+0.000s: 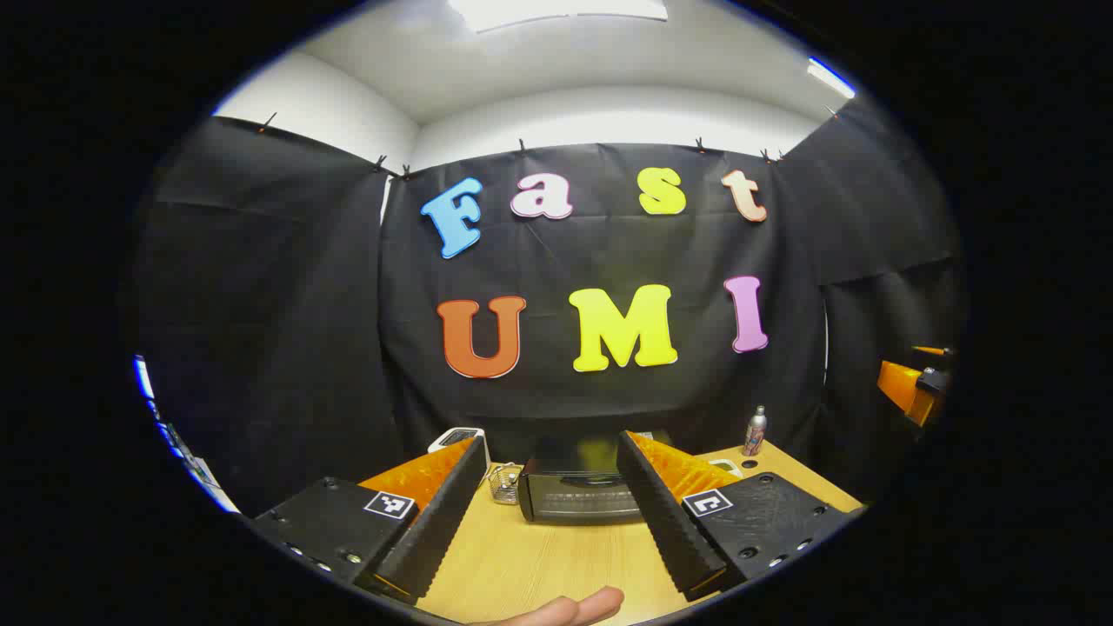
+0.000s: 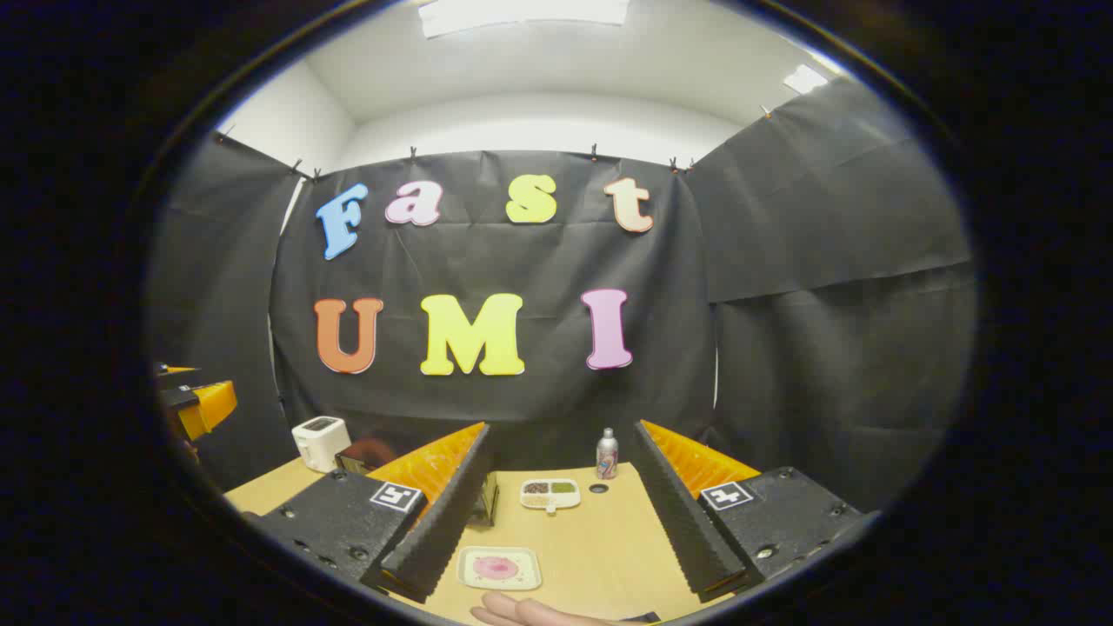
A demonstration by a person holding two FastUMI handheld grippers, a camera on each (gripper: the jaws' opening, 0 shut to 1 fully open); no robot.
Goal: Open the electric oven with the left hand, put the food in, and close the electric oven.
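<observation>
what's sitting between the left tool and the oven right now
Nothing: in the left gripper view only bare wooden table stretches from the open left tool to the closed electric oven. A small wire basket stands just left of the oven.

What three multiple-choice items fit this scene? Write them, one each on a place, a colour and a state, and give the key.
1. In the left gripper view, where does the bottle stand?
A. On top of the oven
B. To the right of the oven, at the back of the table
C. Between the gripper's fingers

2. What colour is the food on the near plate?
A. Green
B. Blue
C. Pink

3. How is the left gripper?
A. Open, holding nothing
B. Shut on the plate
C. Shut on the bottle

Key: B, as the bottle stands off past the oven's right side; C, as a pink patch lies mid-plate; A, as its fingers stand wide apart with only the oven beyond.
</observation>
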